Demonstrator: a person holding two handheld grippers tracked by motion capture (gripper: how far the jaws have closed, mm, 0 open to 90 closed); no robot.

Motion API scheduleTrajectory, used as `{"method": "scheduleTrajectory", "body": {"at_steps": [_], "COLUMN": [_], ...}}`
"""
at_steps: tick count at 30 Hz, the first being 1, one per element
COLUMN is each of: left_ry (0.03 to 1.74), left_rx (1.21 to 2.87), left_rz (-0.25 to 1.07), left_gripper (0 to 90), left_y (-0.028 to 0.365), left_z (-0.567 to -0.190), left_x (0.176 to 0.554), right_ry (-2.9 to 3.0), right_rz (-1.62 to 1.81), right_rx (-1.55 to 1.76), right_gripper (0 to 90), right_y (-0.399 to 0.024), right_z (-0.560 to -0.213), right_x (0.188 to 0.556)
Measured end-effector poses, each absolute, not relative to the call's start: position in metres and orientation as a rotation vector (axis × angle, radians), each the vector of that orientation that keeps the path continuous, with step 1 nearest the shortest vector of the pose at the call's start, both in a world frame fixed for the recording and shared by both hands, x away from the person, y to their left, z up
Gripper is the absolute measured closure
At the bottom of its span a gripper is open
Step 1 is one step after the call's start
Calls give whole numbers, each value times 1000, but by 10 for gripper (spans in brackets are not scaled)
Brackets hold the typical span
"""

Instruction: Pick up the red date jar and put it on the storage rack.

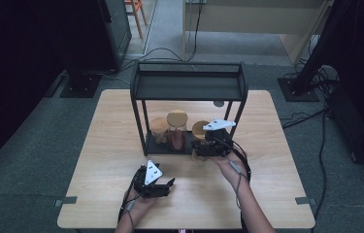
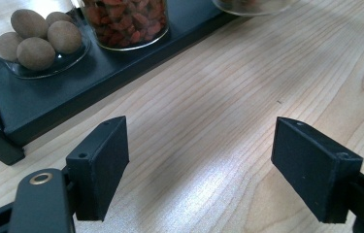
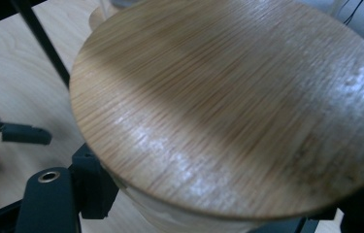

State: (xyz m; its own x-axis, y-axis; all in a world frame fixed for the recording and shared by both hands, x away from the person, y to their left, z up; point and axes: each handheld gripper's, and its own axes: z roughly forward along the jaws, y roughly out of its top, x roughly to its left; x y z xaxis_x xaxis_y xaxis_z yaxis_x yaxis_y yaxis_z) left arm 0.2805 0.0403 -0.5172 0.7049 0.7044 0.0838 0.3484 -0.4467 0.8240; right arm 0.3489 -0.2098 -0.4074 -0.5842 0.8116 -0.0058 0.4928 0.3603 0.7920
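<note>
Gripping a glass jar with a round wooden lid (image 3: 228, 107), the right gripper (image 1: 207, 147) has its jaws closed on the body just beneath the lid, at the front right corner of the black shelf rack (image 1: 188, 87). The left gripper (image 1: 162, 187) rests low over the wooden table (image 1: 111, 145), jaws parted with nothing between them; ahead of it stand a jar of brown nuts (image 2: 36, 39) and a jar of red berries (image 2: 126, 19) on the rack's base.

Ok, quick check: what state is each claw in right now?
Left claw: open, nothing between its jaws, over the bare table.
Right claw: shut on the jar with the wooden lid, at the rack.
</note>
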Motion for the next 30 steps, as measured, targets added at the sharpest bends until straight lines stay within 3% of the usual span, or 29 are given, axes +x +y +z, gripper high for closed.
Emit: {"method": "scheduleTrajectory", "body": {"at_steps": [30], "left_ry": [798], "left_rx": [2066], "left_rz": [530], "left_gripper": [216], "left_y": [40], "left_z": [-517], "left_x": [280], "right_ry": [2109], "right_rz": [1072], "right_rx": [1274], "right_gripper": [250], "right_y": [-202], "right_z": [-423], "right_x": [393]}}
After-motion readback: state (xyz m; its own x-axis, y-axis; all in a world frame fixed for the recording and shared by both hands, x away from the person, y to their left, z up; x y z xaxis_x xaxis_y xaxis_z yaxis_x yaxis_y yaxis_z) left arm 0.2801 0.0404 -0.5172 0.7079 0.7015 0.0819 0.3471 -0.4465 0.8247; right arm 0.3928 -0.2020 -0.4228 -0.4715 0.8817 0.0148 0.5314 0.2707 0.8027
